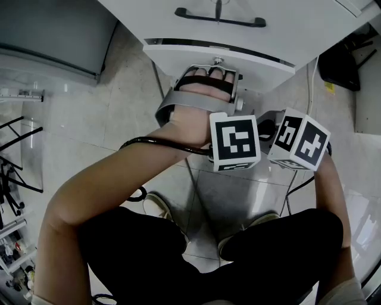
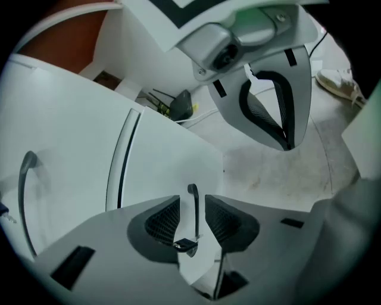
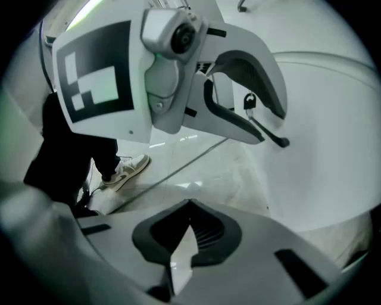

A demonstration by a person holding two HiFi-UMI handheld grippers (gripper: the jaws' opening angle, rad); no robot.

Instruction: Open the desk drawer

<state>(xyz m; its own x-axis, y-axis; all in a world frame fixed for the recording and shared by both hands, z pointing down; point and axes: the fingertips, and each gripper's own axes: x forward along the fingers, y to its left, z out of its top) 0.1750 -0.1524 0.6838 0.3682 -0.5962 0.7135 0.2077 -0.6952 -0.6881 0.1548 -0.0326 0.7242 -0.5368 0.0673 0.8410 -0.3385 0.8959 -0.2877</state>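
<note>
A white drawer unit (image 1: pixel 280 30) fills the top of the head view. Its lower drawer (image 1: pixel 178 56) juts out a little below the upper front. My left gripper (image 1: pixel 215 64) is at that drawer's front. In the left gripper view a thin dark drawer handle (image 2: pixel 194 205) runs between the ribbed pads (image 2: pixel 164 221), and my left gripper (image 2: pixel 192 217) is shut on it. The right gripper view shows the same handle (image 3: pixel 269 134) in those jaws. My right gripper (image 1: pixel 271 126) hangs to the right, clear of the drawer. Its jaws (image 3: pixel 190 208) are shut with nothing between them.
The upper drawer carries a long black handle (image 1: pixel 217 18). The person's shoes (image 1: pixel 158 205) stand on the tiled floor (image 1: pixel 89 107) below the drawers. A dark object (image 1: pixel 339 65) lies right of the unit. Cables and a dark item (image 2: pixel 181 104) lie behind it.
</note>
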